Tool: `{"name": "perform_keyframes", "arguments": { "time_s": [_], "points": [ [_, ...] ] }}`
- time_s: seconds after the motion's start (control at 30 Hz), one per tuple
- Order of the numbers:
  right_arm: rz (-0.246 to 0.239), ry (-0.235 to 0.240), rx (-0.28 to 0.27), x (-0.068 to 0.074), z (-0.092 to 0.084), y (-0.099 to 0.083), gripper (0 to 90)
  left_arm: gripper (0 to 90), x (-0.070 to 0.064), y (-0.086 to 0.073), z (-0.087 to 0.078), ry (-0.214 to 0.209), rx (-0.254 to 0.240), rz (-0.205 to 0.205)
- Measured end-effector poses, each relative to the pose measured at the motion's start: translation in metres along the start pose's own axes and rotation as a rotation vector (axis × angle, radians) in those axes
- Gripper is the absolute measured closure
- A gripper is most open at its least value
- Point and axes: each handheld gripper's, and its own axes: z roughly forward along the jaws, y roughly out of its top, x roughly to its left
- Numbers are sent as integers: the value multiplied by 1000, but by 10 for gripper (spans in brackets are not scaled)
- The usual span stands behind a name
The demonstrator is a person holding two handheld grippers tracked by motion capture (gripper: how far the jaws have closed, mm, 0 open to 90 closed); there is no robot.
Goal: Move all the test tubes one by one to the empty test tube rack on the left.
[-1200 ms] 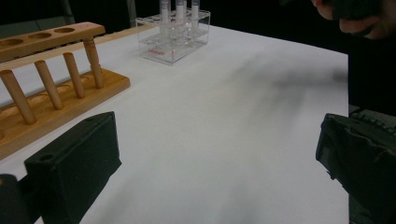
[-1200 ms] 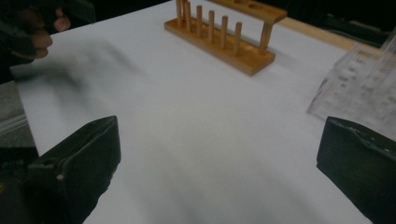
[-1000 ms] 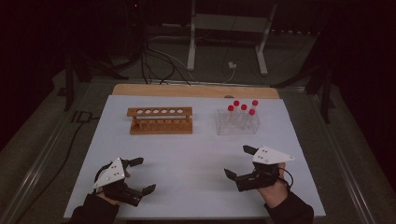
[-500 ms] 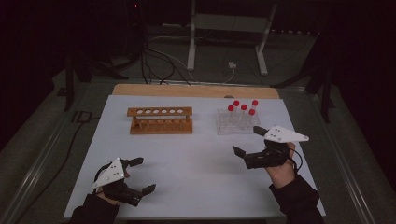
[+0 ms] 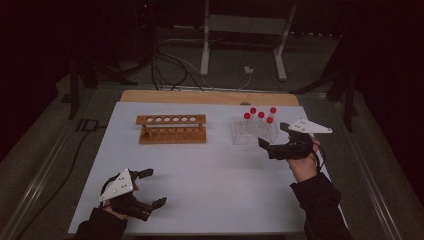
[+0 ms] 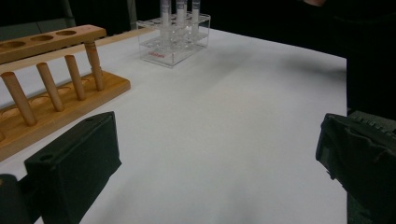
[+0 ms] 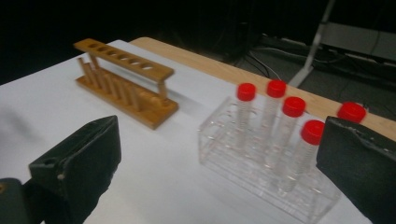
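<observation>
The red-capped tubes [image 5: 259, 122] stand upright in a clear rack [image 5: 252, 131] at about 1 o'clock on the white counter [image 5: 210, 165], with an empty wooden rack [image 5: 171, 128] well apart at 11 o'clock. I judge them light, stiff and slick-walled, probably thin plastic that could crack or shoot out under a hard squeeze. The best hold is just under a cap, where the ribbed shoulder gives purchase, then a straight lift. The clear rack looks light too and may drag along.

The right gripper [image 5: 274, 140] has its fingers spread wide, empty, just at the rack's 3 o'clock end. Half a second ago it sat nearer the counter's near edge; it has moved up toward the tubes. The left gripper [image 5: 150, 187], also spread and empty, stays at 7 o'clock.
</observation>
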Motion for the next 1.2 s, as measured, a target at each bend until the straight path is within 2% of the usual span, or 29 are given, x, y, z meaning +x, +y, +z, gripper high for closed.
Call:
{"name": "perform_keyframes", "arguments": {
  "time_s": [0.1, 0.13, 0.17, 0.2, 0.23, 0.3, 0.53, 0.7, 0.73, 0.8, 0.93, 1.1, 1.2],
  "points": [
    [12, -9, 8, -6, 4, -1, 4, 4, 0, 0, 0, 0, 0, 0],
    [17, -32, 21, -11, 8, -1, 32, 4, 0, 0, 0, -1, 1, 0],
    [17, -32, 21, -11, 8, -1, 32, 4, 0, 0, 0, -1, 0, 0],
    [16, -65, 38, -17, 12, -2, 49, 4, 0, 0, 0, -2, 0, -1],
    [16, -65, 38, -17, 12, -2, 49, 4, 0, 0, 0, -1, 0, 0],
    [31, -106, 53, -23, 18, -4, 98, 4, 0, 0, 0, -1, 0, -1],
    [57, -140, 108, -31, 32, -13, 161, 4, 0, 0, 1, -2, 2, -1],
    [67, -180, 157, -39, 46, -20, 266, 4, 0, -1, 1, -6, 6, -2],
    [67, -180, 157, -39, 46, -20, 266, 4, 0, -1, 1, -6, 9, 0],
    [68, -198, 188, -42, 53, -23, 322, 4, 0, -1, 2, -8, 11, 1],
    [84, -202, 205, -47, 58, -25, 427, 4, 0, -1, 1, -8, 9, 1],
    [91, -213, 239, -52, 66, -26, 510, 4, 0, -1, 1, -9, 9, 1],
    [97, -220, 240, -54, 68, -26, 542, 4, 0, -1, 1, -9, 9, 1]
  ]
}}
